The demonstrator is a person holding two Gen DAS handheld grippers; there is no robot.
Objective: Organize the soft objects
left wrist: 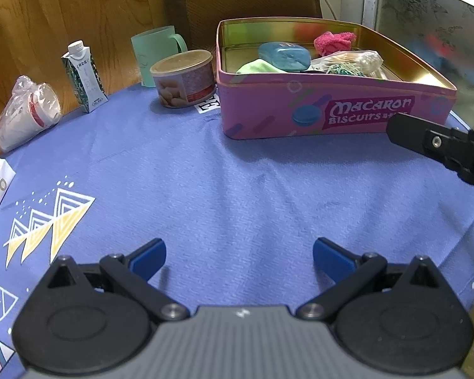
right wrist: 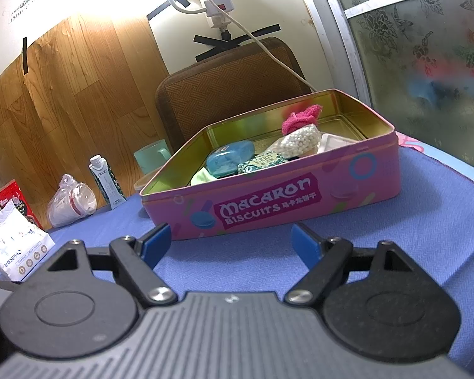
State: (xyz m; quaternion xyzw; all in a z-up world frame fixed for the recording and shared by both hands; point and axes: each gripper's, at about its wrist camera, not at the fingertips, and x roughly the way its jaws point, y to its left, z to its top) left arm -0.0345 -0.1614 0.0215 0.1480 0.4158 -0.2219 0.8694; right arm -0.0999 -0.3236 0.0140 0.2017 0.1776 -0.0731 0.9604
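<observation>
My worktop (left wrist: 237, 189) has a blue cloth on it. The big pink tin (right wrist: 268, 202) sits at the back, lid off. Inside lie a blue pouch (right wrist: 229, 158), a bag of white beads (right wrist: 300, 140), a pink fluffy cloth (right wrist: 300, 117) and a green cloth (left wrist: 256, 66). My left jaws (left wrist: 239, 257) and right jaws (right wrist: 230, 243) are both wide apart, holding nothing.

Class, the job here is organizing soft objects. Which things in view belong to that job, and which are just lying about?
Belong: pink biscuit tin; inside it, pink fluffy cloth, green cloth, blue pouch, bag of cotton swabs.

Lying about: green mug, round can, carton, bagged cups.
</observation>
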